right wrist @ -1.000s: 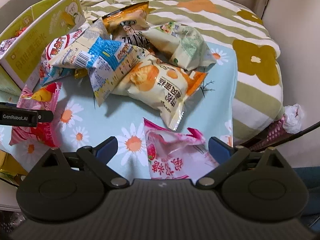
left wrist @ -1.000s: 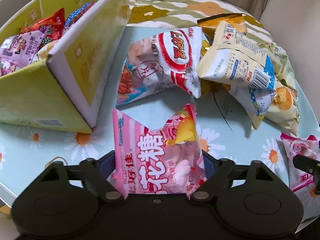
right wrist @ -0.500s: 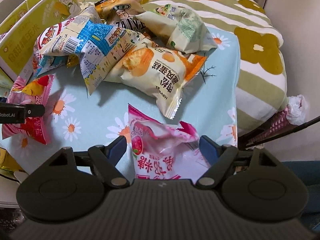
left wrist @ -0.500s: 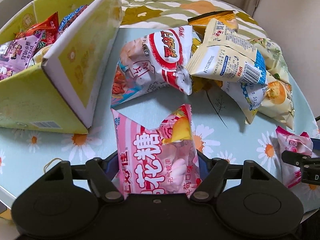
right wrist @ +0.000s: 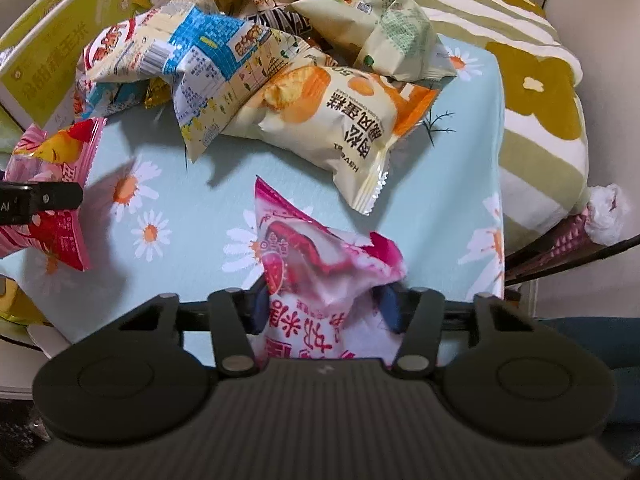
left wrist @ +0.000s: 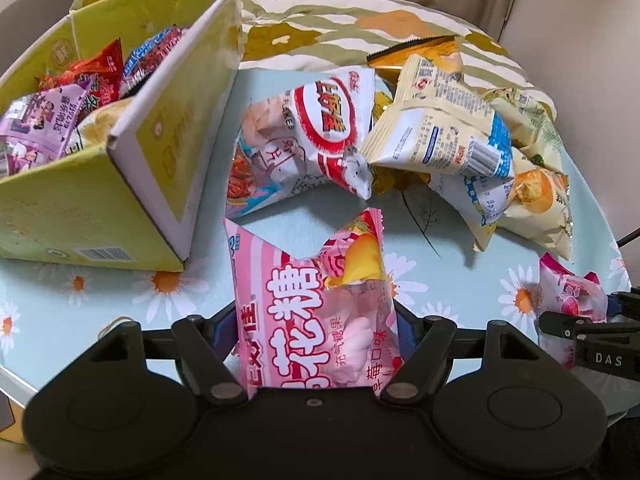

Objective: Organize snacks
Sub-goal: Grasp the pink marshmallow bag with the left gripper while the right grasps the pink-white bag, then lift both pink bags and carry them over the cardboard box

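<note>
Left gripper (left wrist: 314, 330) clamps the pink marshmallow bag (left wrist: 308, 300), its blue pads pressed into both sides. Right gripper (right wrist: 326, 304) has just been closing and now pinches the magenta bag (right wrist: 320, 264) on the daisy cloth (right wrist: 200, 208). Beyond lies the loose snack pile (left wrist: 440, 136); far left, the yellow-green box (left wrist: 80, 200) holds more packets.
</note>
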`<state>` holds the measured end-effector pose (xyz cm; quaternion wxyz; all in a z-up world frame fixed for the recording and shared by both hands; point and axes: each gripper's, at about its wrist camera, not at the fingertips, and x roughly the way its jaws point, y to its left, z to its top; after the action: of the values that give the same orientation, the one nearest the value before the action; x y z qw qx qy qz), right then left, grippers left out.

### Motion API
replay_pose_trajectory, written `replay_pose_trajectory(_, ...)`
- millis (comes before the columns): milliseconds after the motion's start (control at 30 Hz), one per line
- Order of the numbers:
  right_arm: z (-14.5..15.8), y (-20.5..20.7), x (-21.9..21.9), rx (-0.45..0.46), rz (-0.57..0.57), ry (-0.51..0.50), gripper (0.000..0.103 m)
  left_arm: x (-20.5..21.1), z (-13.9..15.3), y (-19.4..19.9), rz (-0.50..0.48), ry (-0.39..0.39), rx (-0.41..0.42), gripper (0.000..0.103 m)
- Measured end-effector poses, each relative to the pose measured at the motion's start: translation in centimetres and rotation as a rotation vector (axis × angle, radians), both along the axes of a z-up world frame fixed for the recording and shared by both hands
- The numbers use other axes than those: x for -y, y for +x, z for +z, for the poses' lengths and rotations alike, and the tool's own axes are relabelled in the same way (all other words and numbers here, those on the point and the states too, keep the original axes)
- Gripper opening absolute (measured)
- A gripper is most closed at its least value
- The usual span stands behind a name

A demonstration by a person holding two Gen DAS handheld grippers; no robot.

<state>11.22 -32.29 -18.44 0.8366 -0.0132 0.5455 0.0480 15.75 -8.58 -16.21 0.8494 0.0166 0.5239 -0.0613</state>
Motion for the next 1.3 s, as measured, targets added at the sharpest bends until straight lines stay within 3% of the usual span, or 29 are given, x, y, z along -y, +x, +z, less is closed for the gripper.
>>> replay_pose_trajectory(100,0.7,0.2,0.2,0.006,-0.007,0.018,0.055,0.0,0.9,-0.1,-0.001,-0.001,0.014,0.077)
replay_pose_trajectory(367,3.8,0.3,-0.4,0.036,-0.006,0.075,0.054,-0.3,4.6,-0.9,0.001,0.002,0.072,0.077)
replay_pose_trajectory(700,10.8,2.6,-3.7,0.172,0.117,0.108,0.054,-1.8,10.6,0.1,0.018,0.025,0.18,0.077)
replay_pose_trajectory(1000,16.5,7.2,-10.4,0.284,0.186,0.132,0.054,-7.2,14.3,4.0,0.02,0.014,0.257,0.077)
replay_pose_trajectory(1300,19.2,14.3,-19.7,0.317,0.213,0.181,0.054,-15.1,16.5,10.9,0.01,0.018,0.279,0.077)
